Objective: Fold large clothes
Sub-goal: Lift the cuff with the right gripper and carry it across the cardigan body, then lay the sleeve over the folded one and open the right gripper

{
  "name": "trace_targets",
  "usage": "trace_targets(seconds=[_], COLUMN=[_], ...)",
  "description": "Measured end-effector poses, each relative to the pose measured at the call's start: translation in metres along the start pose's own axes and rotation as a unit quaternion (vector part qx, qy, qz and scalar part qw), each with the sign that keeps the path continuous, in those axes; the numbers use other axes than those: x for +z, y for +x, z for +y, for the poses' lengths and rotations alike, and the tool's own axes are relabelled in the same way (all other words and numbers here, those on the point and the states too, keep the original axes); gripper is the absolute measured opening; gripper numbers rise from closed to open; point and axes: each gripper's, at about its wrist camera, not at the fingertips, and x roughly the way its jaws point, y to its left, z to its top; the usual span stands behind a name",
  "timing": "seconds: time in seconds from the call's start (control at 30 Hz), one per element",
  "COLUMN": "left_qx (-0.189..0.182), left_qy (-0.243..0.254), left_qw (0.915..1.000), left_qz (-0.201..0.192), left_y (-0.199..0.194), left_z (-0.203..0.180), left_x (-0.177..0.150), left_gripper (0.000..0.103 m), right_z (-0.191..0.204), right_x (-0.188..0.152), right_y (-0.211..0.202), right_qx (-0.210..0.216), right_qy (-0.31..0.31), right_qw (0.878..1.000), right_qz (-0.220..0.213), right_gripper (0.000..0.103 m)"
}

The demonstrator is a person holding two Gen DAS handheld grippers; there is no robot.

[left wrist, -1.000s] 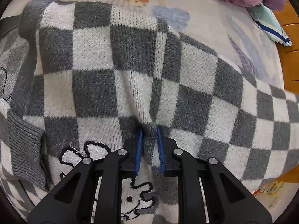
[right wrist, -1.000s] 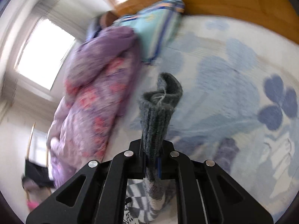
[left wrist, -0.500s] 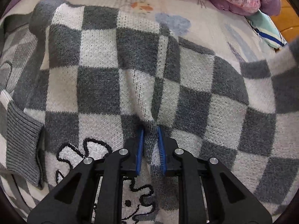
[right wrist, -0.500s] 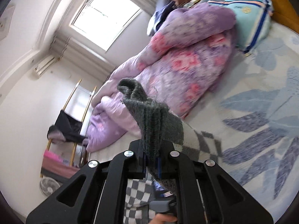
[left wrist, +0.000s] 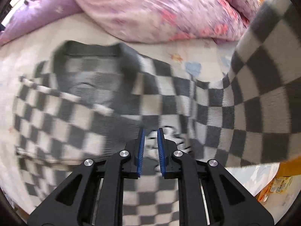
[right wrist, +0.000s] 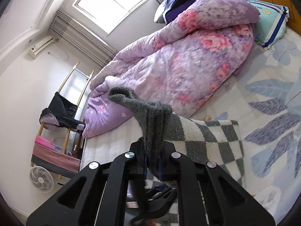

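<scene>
Grey ribbed cuff [right wrist: 150, 124] sat clamped in the right claw [right wrist: 152, 166], left claw [left wrist: 150, 141] slightly parted over the checkered sweater [left wrist: 79, 116]; lay the sleeve flat across.

One checkered sweater [left wrist: 105, 116] on the bed — beside it one quilt [right wrist: 188, 60], one pillow [right wrist: 272, 24]; one fan [right wrist: 41, 179] beyond the bed.

Left gripper [left wrist: 150, 131]: blue-padded fingers slightly parted, nothing between them, pointing forward and down.
Right gripper [right wrist: 152, 150]: raised, fingers clamped on the sweater cuff [right wrist: 150, 116].
</scene>
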Motion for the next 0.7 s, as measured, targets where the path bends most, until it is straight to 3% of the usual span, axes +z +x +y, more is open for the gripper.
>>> trace_targets(seconds=[0.13, 0.33, 0.53, 0.7], left_qx=[0.015, 0.038, 0.050, 0.067], left_qy=[-0.002, -0.022, -0.060, -0.095], left_qw=[0.9997, 0.9984, 0.9957, 0.9928], left_qz=[-0.018, -0.036, -0.049, -0.031], left_y=[-0.044, -0.079, -0.084, -0.065], left_z=[0.048, 0.128, 0.194, 0.243], left_x=[-0.004, -0.001, -0.009, -0.022], left_gripper=[0.015, 0.015, 0.015, 0.015], right_z=[0.033, 0.068, 0.085, 0.072], right_x=[-0.025, -0.069, -0.110, -0.149], right_y=[0.030, 0.091, 0.154, 0.207], right_qx=[0.002, -0.014, -0.039, -0.039], right_qy=[0.005, 0.004, -0.012, 0.013], right_qw=[1.000, 0.998, 0.995, 0.990], right_qz=[0.014, 0.054, 0.094, 0.133], right_gripper=[0.008, 0.008, 0.008, 0.010])
